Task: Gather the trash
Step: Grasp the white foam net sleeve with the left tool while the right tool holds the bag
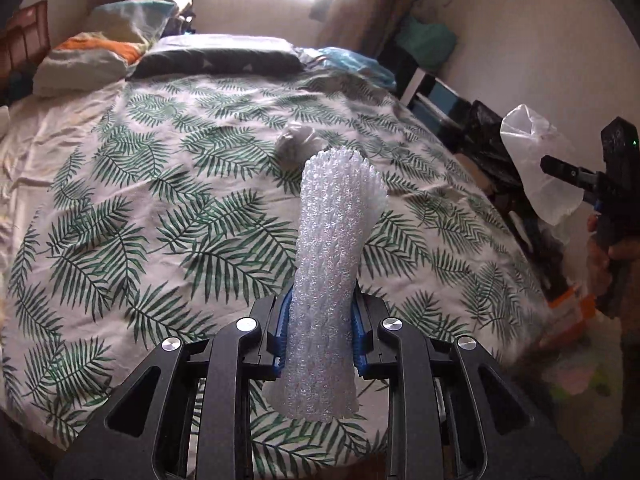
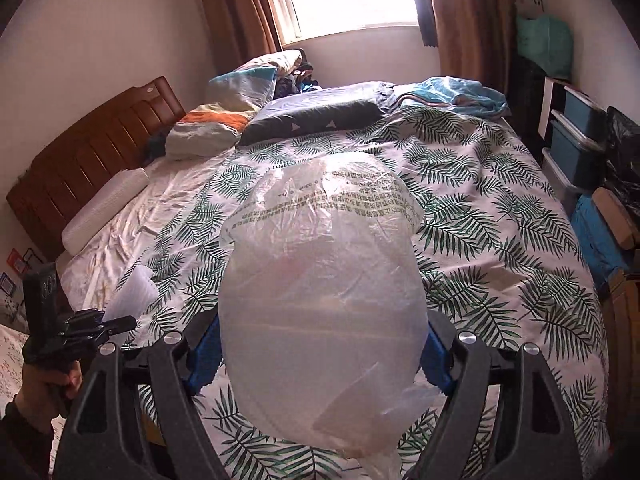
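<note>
My left gripper (image 1: 319, 320) is shut on a white foam net sleeve (image 1: 334, 248) that stands up between its blue pads above the leaf-print bed cover (image 1: 160, 208). A crumpled grey-white wad (image 1: 298, 142) lies on the cover beyond the sleeve. My right gripper (image 2: 320, 356) is shut on a clear plastic bag (image 2: 324, 280) with printed text, held over the bed; the bag hides its fingertips. The right gripper (image 1: 576, 176) with the bag (image 1: 540, 160) also shows at the right in the left wrist view. The left gripper (image 2: 120, 324) with the sleeve (image 2: 132, 296) shows at the lower left in the right wrist view.
Pillows (image 2: 208, 128) and a dark cushion (image 2: 312, 120) lie at the bed's far end by a wooden headboard (image 2: 88, 160). A blue blanket (image 2: 452, 92) is bunched at the far right. Storage boxes (image 2: 576, 148) and black bags (image 2: 624, 152) line the right wall.
</note>
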A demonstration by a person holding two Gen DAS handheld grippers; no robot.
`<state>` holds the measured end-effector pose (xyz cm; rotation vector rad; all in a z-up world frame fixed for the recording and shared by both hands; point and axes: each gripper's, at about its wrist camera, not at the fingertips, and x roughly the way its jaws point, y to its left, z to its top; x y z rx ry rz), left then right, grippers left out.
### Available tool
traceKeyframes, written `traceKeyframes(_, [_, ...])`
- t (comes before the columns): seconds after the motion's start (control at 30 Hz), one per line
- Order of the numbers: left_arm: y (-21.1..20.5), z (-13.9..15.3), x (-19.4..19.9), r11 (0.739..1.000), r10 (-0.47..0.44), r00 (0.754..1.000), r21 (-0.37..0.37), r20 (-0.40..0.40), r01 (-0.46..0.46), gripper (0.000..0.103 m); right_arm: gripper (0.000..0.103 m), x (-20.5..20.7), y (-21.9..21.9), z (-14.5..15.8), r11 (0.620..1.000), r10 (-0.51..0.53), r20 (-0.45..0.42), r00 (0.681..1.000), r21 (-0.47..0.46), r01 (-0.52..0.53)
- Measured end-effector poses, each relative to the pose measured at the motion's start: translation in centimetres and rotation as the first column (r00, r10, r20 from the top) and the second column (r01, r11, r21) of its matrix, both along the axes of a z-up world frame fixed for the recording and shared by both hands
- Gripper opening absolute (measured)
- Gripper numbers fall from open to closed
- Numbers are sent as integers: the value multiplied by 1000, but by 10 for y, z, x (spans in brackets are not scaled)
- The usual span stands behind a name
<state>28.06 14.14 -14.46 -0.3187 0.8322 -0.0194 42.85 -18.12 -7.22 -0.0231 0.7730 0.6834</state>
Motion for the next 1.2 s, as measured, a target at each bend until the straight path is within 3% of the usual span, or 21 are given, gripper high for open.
traceKeyframes(0.1, [-7, 5, -29, 998, 17, 1000, -66, 16, -15, 24, 79, -41, -21, 17, 1000, 5, 26, 1000, 23, -5])
traceKeyframes(0.33, [-35, 15, -94, 994, 29, 999, -107, 45, -24, 23, 79, -124, -56, 33, 999, 38, 95, 995, 22, -40])
traceKeyframes(0.5, [-60, 12, -139, 992, 6, 998, -125, 58, 1, 23, 79, -179, -66, 29, 996, 83, 130, 988, 4, -85])
traceKeyframes(0.93, [-102, -46, -195, 988, -43, 997, -148, -65, 33, 24, 79, -260, -56, -34, 982, 178, 14, 984, -72, -177])
traceKeyframes(1.2, [-123, -98, -205, 985, -82, 982, -162, -168, 54, 24, 79, -280, -47, -105, 942, 259, -164, 952, -175, -286])
